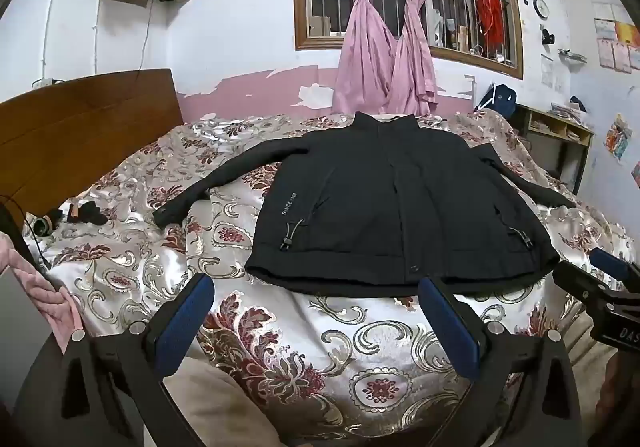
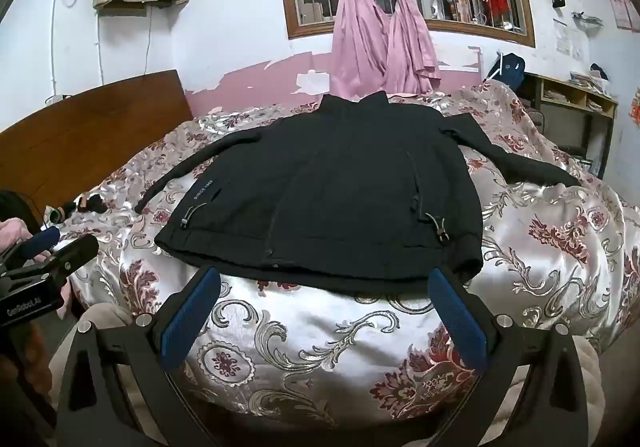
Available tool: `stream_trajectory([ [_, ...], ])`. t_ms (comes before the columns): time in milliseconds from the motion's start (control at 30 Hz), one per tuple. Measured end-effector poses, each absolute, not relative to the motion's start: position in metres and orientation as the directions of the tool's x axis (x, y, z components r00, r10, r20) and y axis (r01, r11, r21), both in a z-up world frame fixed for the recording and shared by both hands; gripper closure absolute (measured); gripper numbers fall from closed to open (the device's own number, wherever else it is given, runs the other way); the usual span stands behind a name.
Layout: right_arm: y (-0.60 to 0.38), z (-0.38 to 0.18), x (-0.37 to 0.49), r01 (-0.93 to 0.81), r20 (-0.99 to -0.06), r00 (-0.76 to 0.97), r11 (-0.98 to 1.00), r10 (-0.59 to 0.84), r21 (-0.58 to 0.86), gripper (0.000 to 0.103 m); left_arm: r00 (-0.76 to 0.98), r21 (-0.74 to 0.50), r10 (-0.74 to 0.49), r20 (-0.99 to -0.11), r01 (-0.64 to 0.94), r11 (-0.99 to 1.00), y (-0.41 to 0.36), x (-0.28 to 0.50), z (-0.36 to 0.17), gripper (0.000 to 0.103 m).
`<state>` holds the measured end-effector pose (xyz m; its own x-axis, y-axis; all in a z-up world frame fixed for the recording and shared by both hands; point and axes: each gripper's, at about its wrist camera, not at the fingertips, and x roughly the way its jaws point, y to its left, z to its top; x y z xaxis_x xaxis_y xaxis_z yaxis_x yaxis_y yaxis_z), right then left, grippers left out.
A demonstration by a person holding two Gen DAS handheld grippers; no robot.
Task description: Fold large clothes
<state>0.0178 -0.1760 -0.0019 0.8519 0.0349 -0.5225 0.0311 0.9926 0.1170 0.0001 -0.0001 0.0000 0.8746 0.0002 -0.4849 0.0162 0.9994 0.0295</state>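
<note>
A black jacket (image 1: 384,199) lies flat, front up, on the patterned bedspread (image 1: 280,327), collar far, hem near, both sleeves spread out to the sides. It also shows in the right wrist view (image 2: 328,191). My left gripper (image 1: 316,287) is open and empty, held just short of the hem's left part. My right gripper (image 2: 324,279) is open and empty, just short of the hem's right part. The right gripper shows at the right edge of the left wrist view (image 1: 608,271); the left gripper shows at the left edge of the right wrist view (image 2: 60,247).
A wooden headboard (image 1: 80,127) stands at the left. Small dark items (image 1: 80,213) lie on the bed near it. A pink cloth (image 1: 36,287) is at the near left. A window with pink curtains (image 1: 384,47) is behind; a shelf (image 1: 560,131) stands at the right.
</note>
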Motion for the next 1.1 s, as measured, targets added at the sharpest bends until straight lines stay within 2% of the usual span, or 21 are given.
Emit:
stream_trajectory([
  [1100,-0.1729,-0.0013,0.0178,0.03,-0.514,0.857,0.992,0.037,0.121,0.001,0.878,0.039,0.002,-0.478,0.019,0.999,-0.0008,-0.0003,-0.0002,0.0],
])
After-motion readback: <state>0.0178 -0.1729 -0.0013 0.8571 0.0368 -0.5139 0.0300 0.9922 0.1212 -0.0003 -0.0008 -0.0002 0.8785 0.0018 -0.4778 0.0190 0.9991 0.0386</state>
